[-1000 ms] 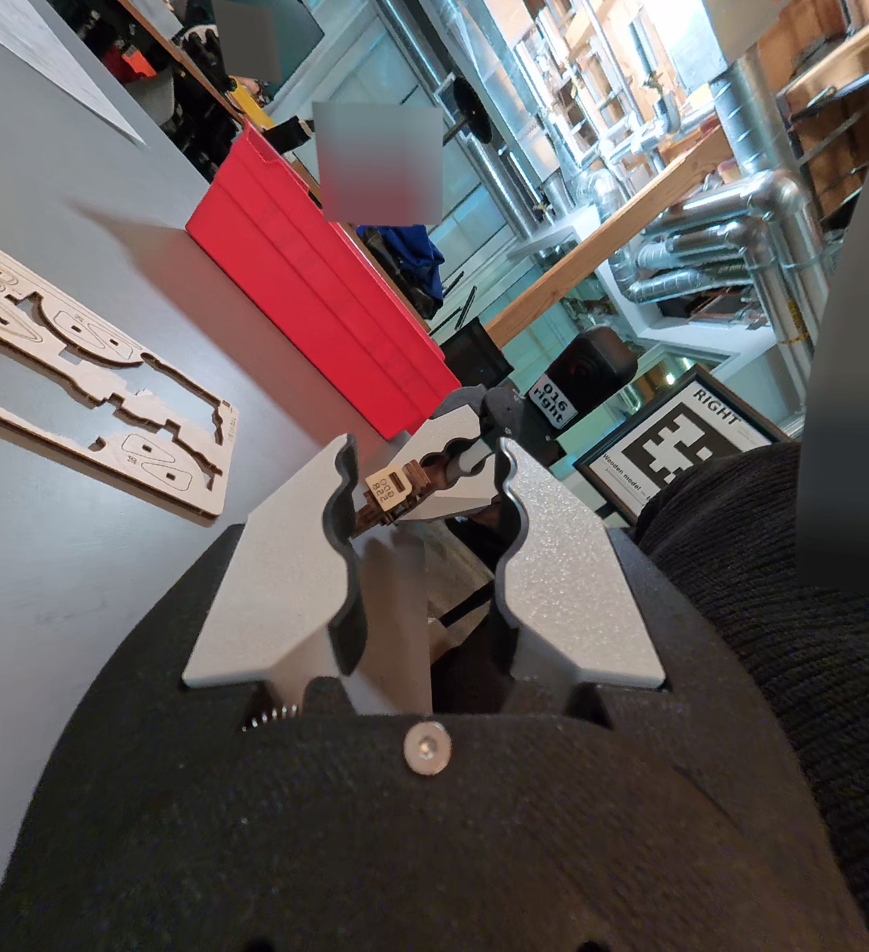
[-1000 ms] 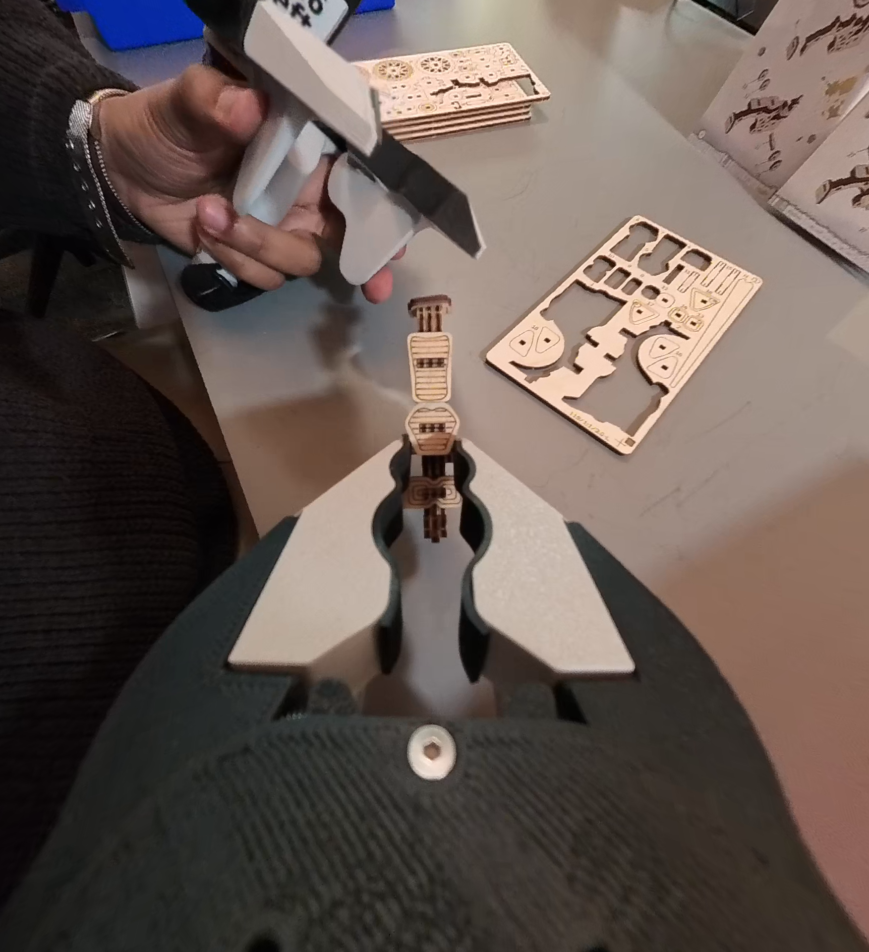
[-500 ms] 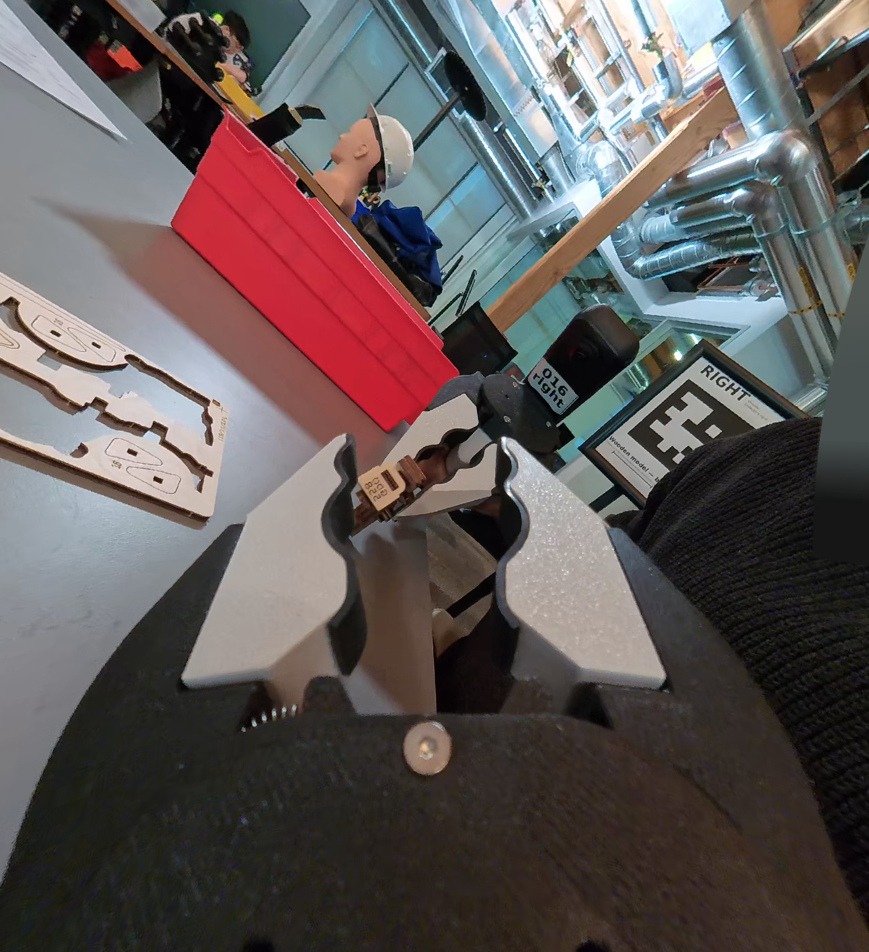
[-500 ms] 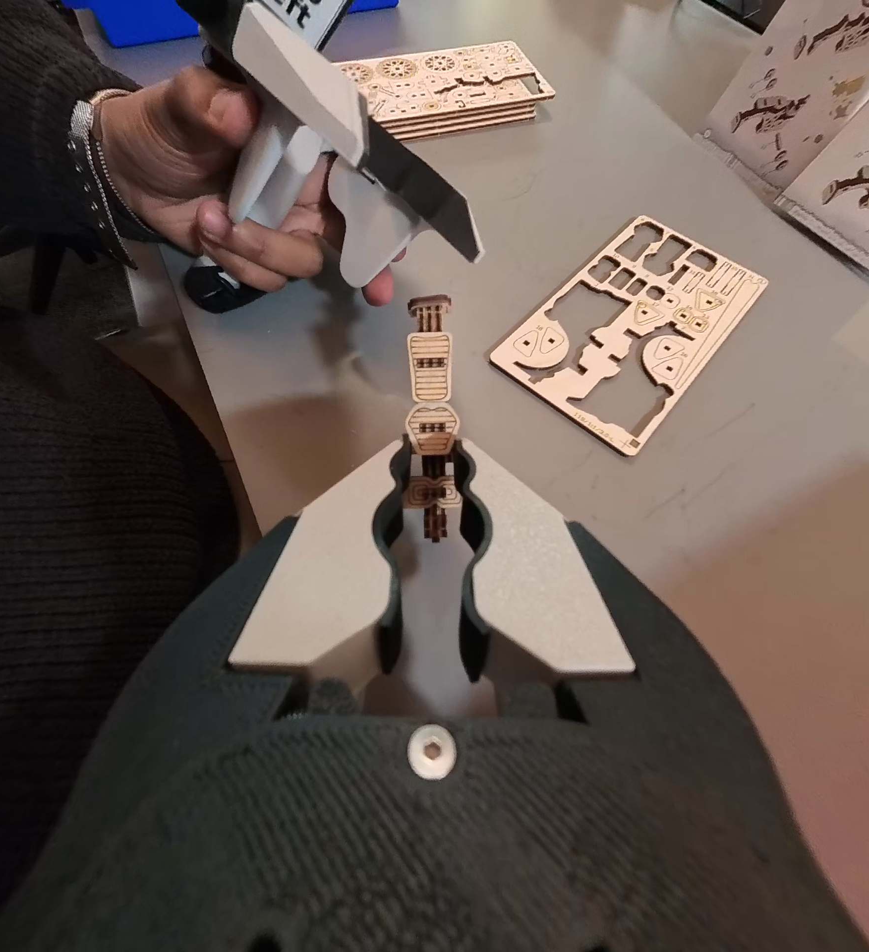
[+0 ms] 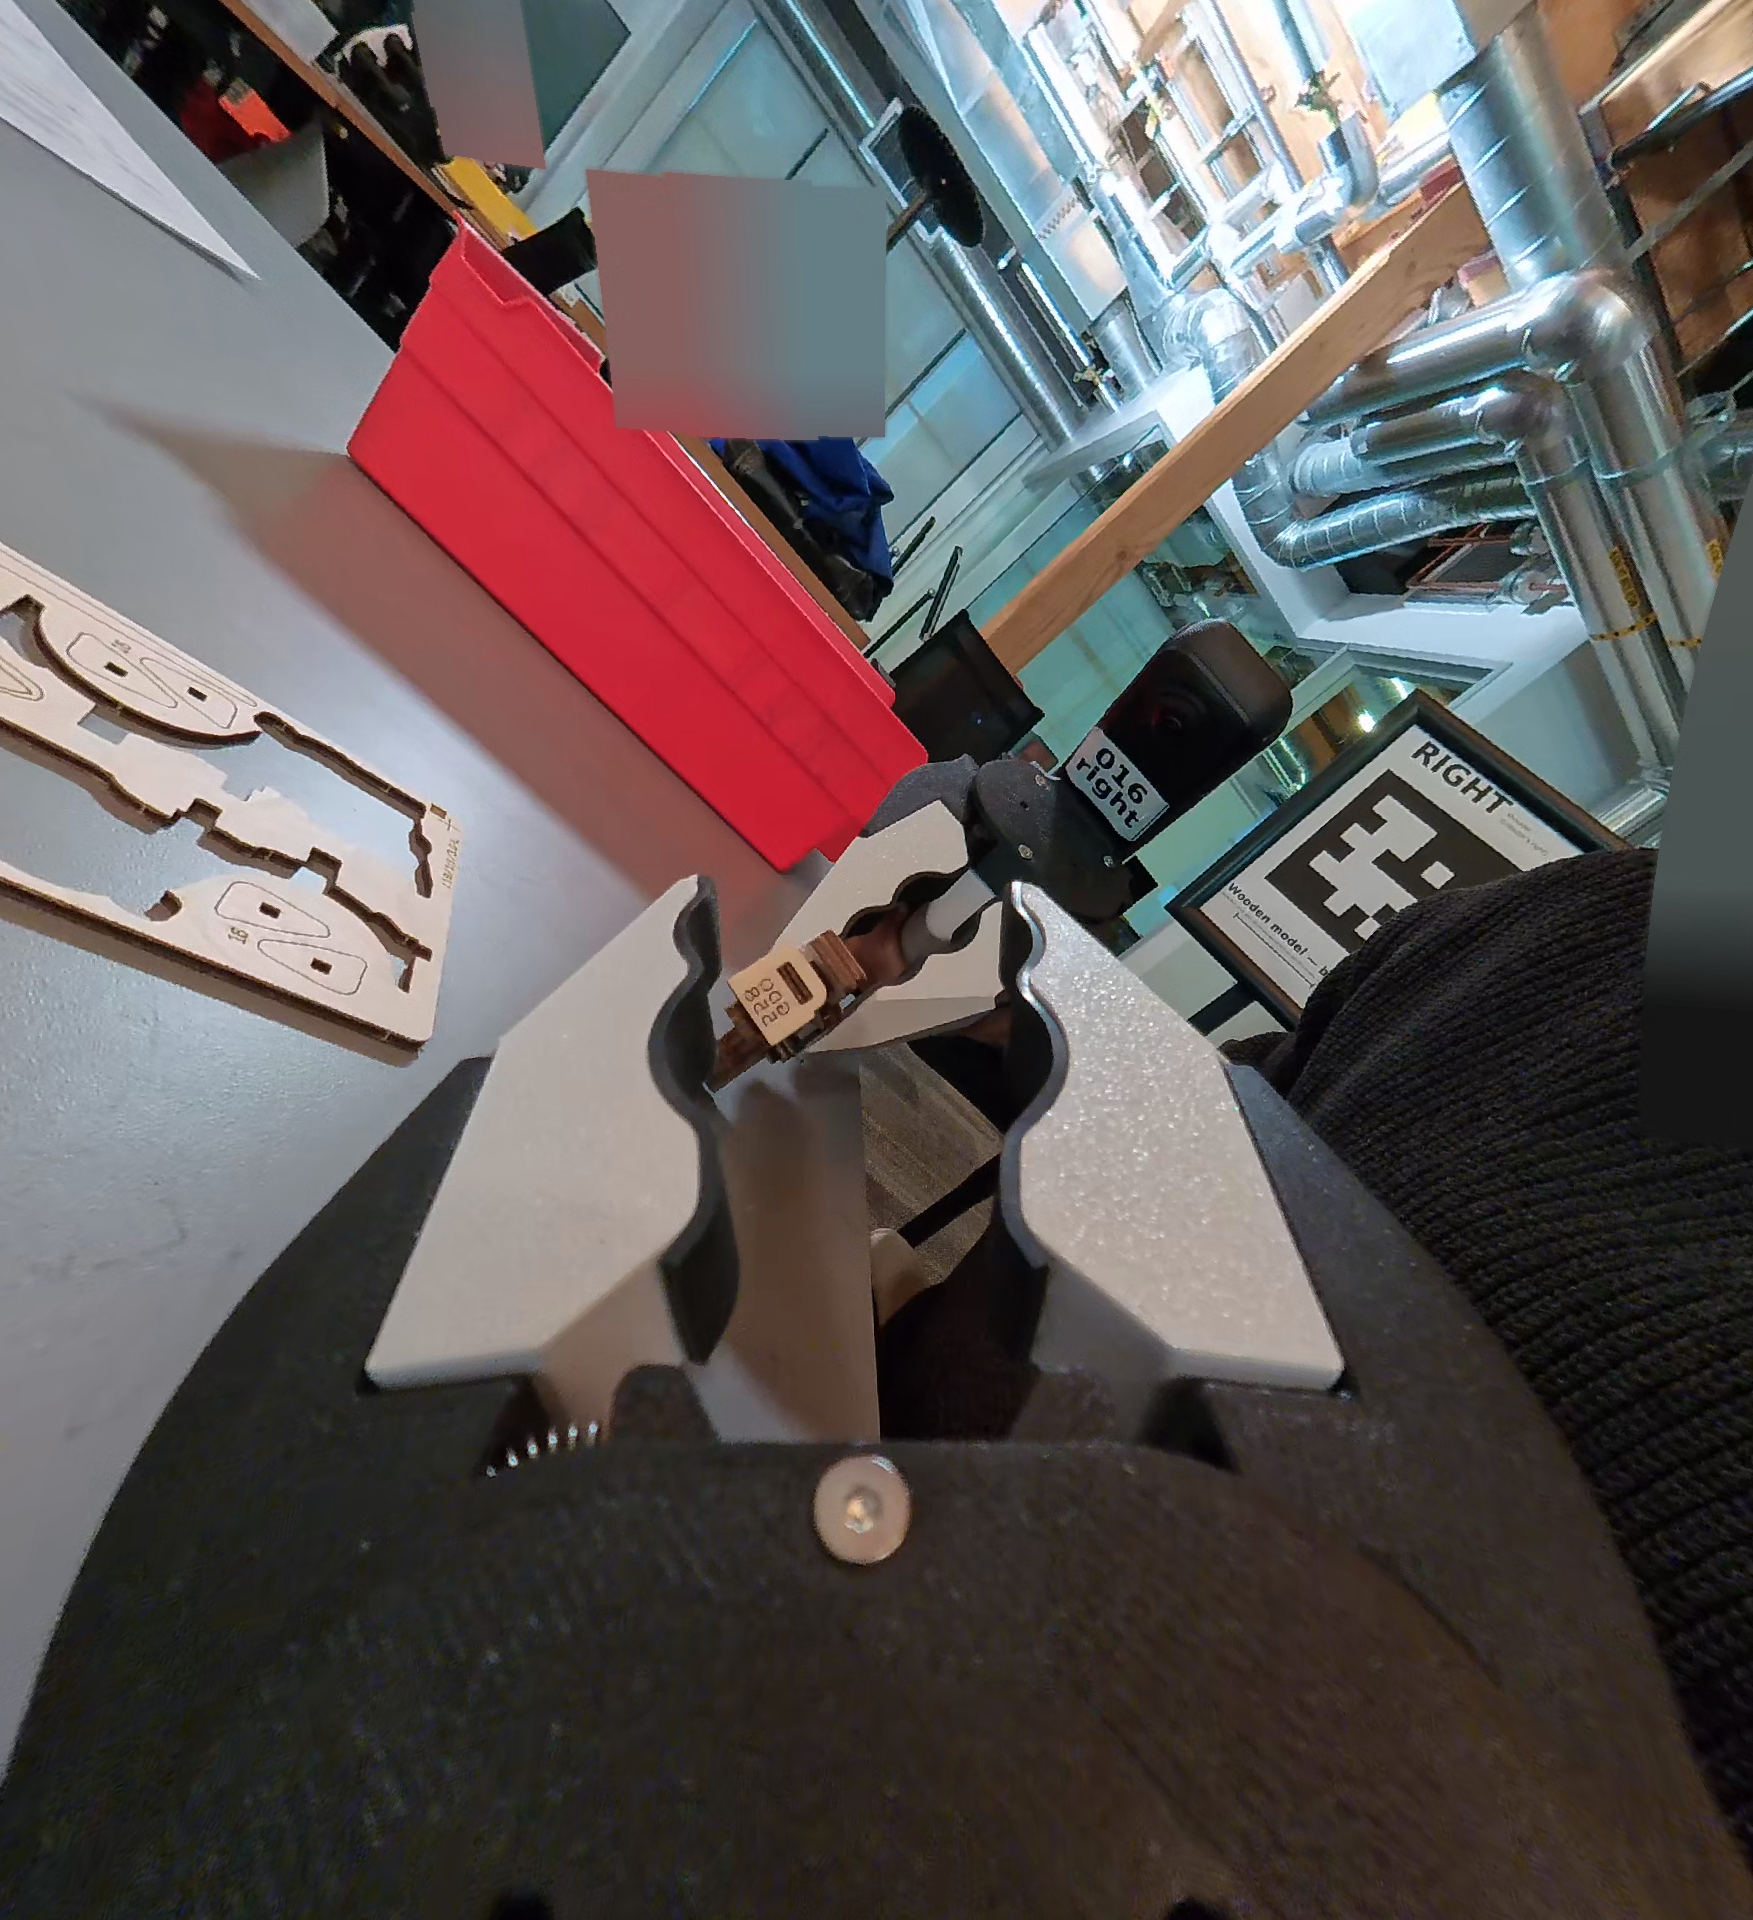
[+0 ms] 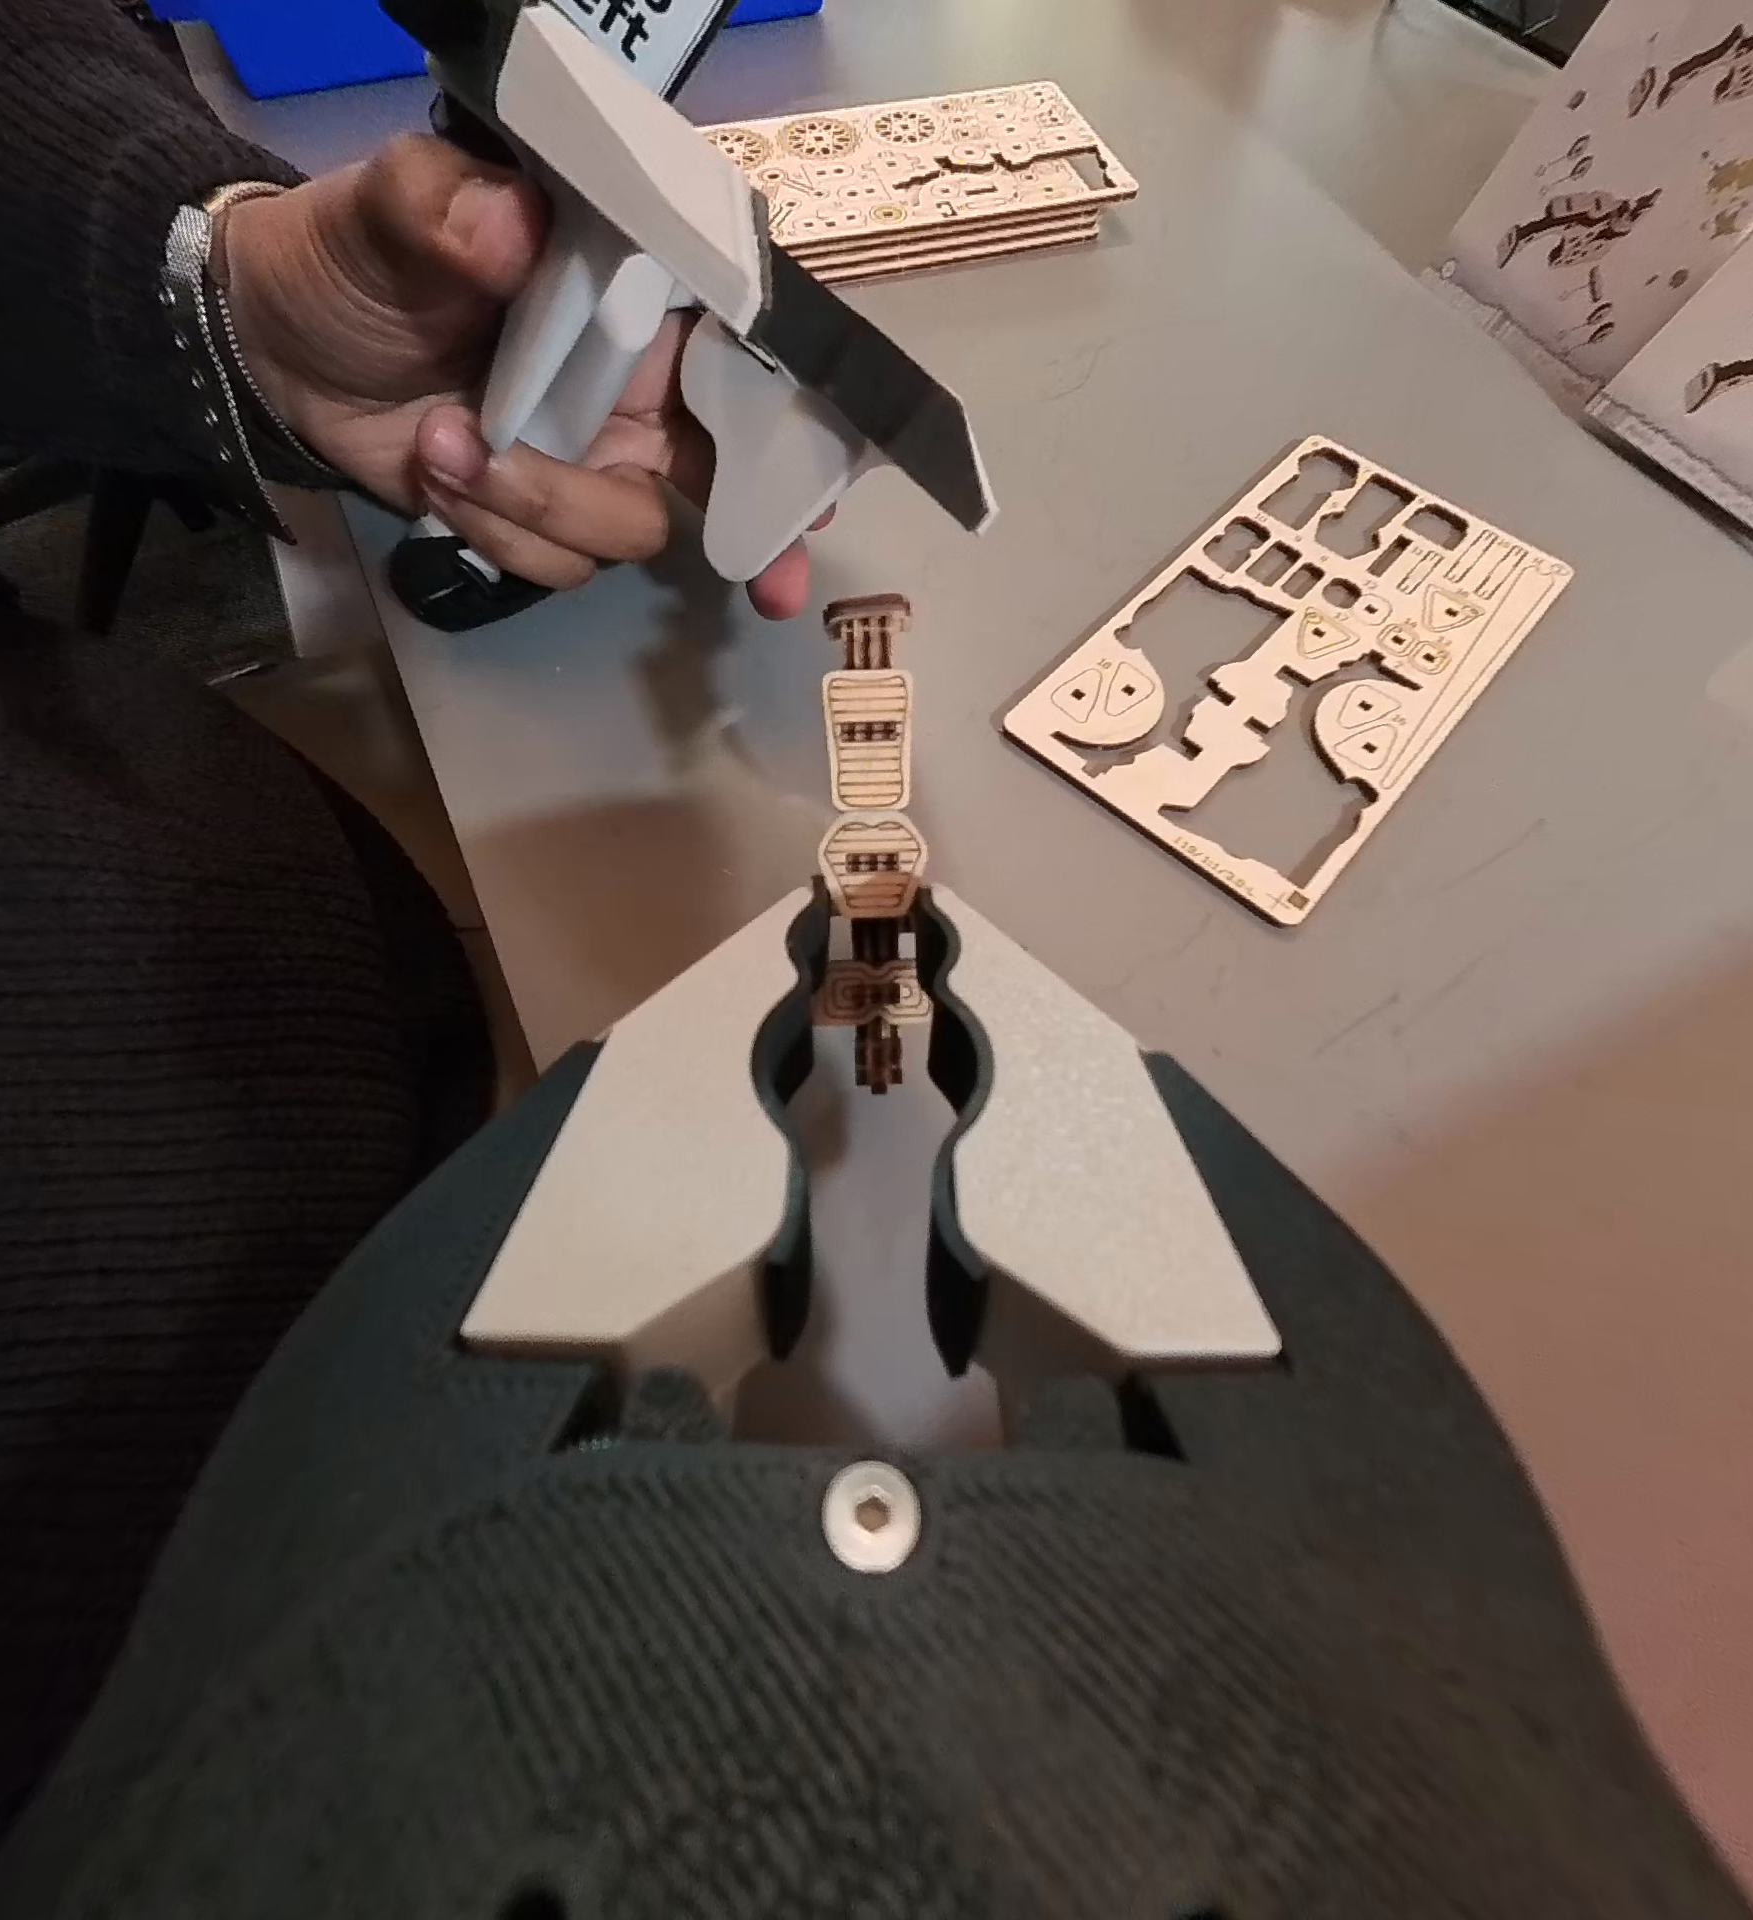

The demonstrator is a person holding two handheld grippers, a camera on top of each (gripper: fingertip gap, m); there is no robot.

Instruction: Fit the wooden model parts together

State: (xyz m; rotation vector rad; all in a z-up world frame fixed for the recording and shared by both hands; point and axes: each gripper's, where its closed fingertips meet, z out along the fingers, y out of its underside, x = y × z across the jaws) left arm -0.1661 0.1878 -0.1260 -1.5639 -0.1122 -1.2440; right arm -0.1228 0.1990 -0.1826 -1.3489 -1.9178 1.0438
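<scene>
My right gripper [image 6: 869, 925] is shut on a slim wooden model assembly [image 6: 867, 727] of stacked plates on a dark spine, which points forward above the grey table's near edge. My left gripper [image 5: 856, 935] is open and empty. The assembly's tip [image 5: 784, 997] sits just past its left finger [image 5: 581, 1122], and the right gripper [image 5: 913, 894] shows behind it. In the right wrist view a hand holds the left gripper [image 6: 955, 488] just above and left of the assembly's far end, apart from it.
A punched-out wooden parts sheet [image 6: 1287, 707] lies flat on the table [image 6: 1267, 1039] and also shows in the left wrist view [image 5: 176, 831]. A stack of parts sheets [image 6: 934, 177] lies farther back, instruction pages [image 6: 1682, 260] at far right. A red bin [image 5: 623, 623] stands beyond. Across from one pair of fingers to the other is roughly 8 cm.
Almost nothing. The left gripper has drifted slightly toward the assembly's far end. The right gripper holds the assembly still.
</scene>
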